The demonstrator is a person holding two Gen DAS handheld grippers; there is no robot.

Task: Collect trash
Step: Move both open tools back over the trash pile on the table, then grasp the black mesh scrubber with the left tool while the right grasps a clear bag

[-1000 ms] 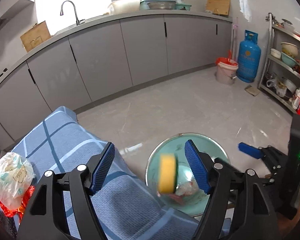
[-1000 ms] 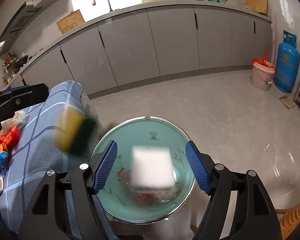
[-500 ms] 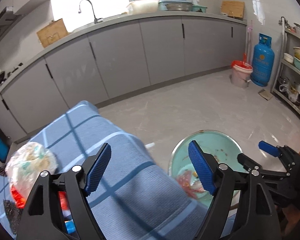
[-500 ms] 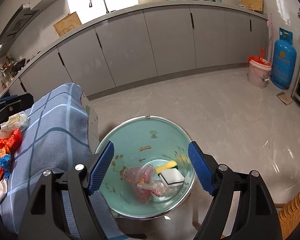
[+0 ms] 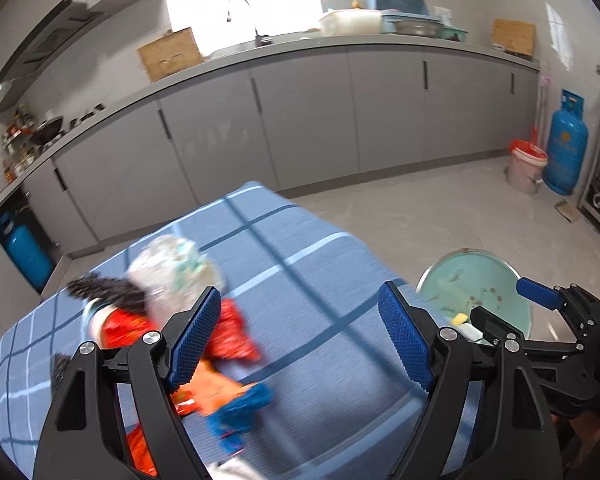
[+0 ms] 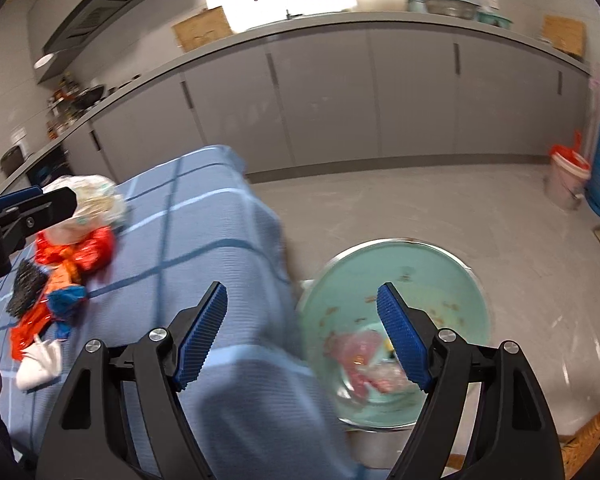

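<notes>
My left gripper (image 5: 300,336) is open and empty above the blue checked tablecloth (image 5: 308,264). Trash lies at its left: a clear plastic bag (image 5: 172,272), red wrappers (image 5: 228,336), a blue wrapper (image 5: 240,404), a black brush (image 5: 104,292). My right gripper (image 6: 302,338) is open and empty, over the table's edge beside the teal bin (image 6: 400,276). The bin holds a pink bag (image 6: 360,356) and sponges. The same trash pile (image 6: 72,256) shows at the left in the right wrist view, with white paper (image 6: 40,364).
The bin (image 5: 476,284) stands on the tiled floor right of the table. Grey cabinets (image 5: 300,120) run along the back wall. A blue gas cylinder (image 5: 566,144) and a white bucket (image 5: 526,166) stand at the far right.
The yellow sponge and the white sponge have fallen into the bin. Both grippers have swung left, from over the bin toward the table and the trash pile.
</notes>
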